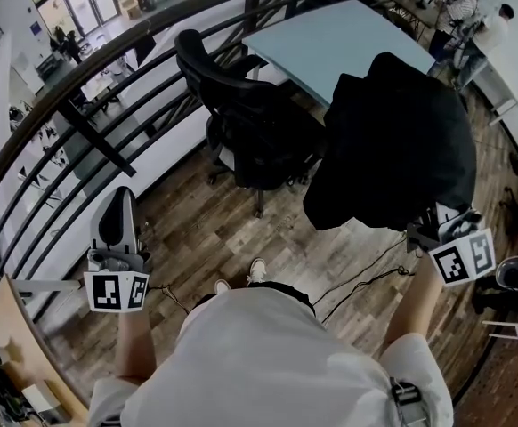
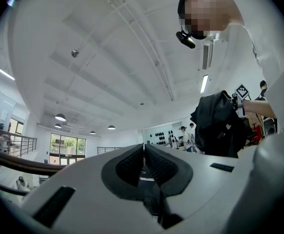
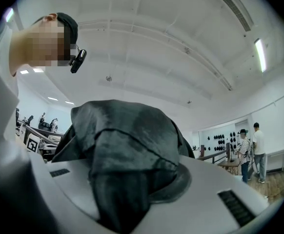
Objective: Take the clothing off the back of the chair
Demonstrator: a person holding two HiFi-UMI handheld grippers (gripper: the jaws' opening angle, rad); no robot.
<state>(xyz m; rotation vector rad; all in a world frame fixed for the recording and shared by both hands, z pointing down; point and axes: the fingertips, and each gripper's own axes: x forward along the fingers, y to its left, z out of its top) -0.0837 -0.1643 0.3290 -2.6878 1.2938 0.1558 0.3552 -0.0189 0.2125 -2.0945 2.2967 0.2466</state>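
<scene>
Left gripper (image 2: 144,150): jaws together, empty.
Right gripper (image 3: 132,179): clamped on black clothing (image 1: 392,140), held clear of the chair (image 1: 241,114).
Cube markers (image 1: 117,292): black-and-white square patterns.

Black clothing (image 3: 127,140) buries right gripper (image 3: 137,177) jaw tips; far people (image 1: 473,12) too small to detail.

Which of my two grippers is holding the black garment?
The right gripper: its jaws clamp the black garment, while the left gripper is shut on nothing.
</scene>
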